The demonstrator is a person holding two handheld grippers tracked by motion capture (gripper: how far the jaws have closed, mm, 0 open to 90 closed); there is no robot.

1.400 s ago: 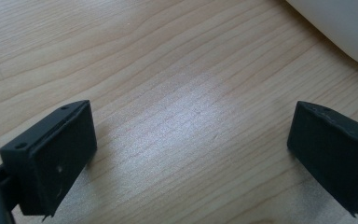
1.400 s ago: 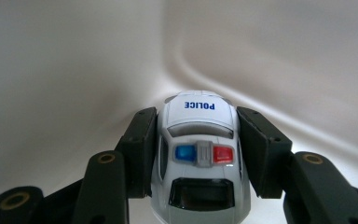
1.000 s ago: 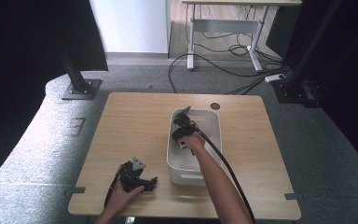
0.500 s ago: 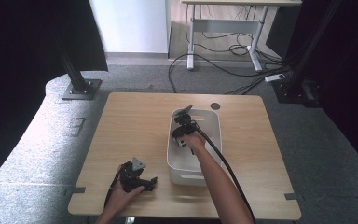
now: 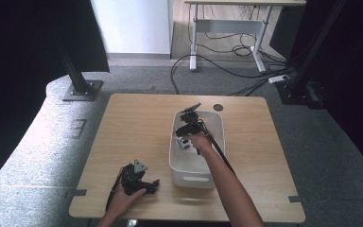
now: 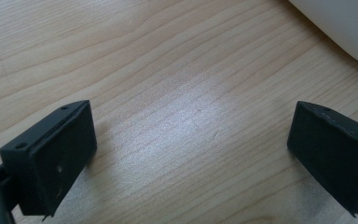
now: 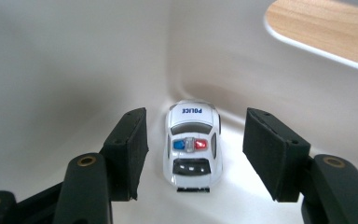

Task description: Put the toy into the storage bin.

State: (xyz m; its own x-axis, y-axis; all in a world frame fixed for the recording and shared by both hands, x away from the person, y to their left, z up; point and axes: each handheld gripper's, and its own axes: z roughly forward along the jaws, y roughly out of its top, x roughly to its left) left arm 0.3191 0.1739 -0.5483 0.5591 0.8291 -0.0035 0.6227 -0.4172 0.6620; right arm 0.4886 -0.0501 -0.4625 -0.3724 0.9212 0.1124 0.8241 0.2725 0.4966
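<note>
Toy police car (image 7: pixel 193 143) sits on the floor of the white bin (image 5: pixel 216 137), centre of the right gripper view, nose toward the far corner. In the high view it's the small white and dark thing (image 5: pixel 183 142) at the bin's left side, just left of the right hand.

We read this as the release step: the car looks set down and the right tongs (image 7: pixel 195 154) want to back out.

Risks from here:
- Pads flank the car on both sides with a gap each. If we lift crooked, one pad clips the roof or a flank and drags or tips it.
- It's on wheels and the bin floor is smooth, so a nudge rolls it into the corner wall.
- The cable trails along the right forearm over the bin rim; a snag there could shift the bin on the worktop (image 5: pixel 137 123).

Tongs:
- Right: have just been opening, now roughly halfway apart, car between the pads. Neither pad seems to touch it, though the left gap is narrow and shaded, so probably clear rather than certainly.
- Left tongs (image 6: pixel 191 154): wide apart over bare wood, holding nothing, a curve of the bin wall at the frame's upper right. In the high view they rest at the lower left (image 5: pixel 137 177), well apart from the bin's contents.
</note>
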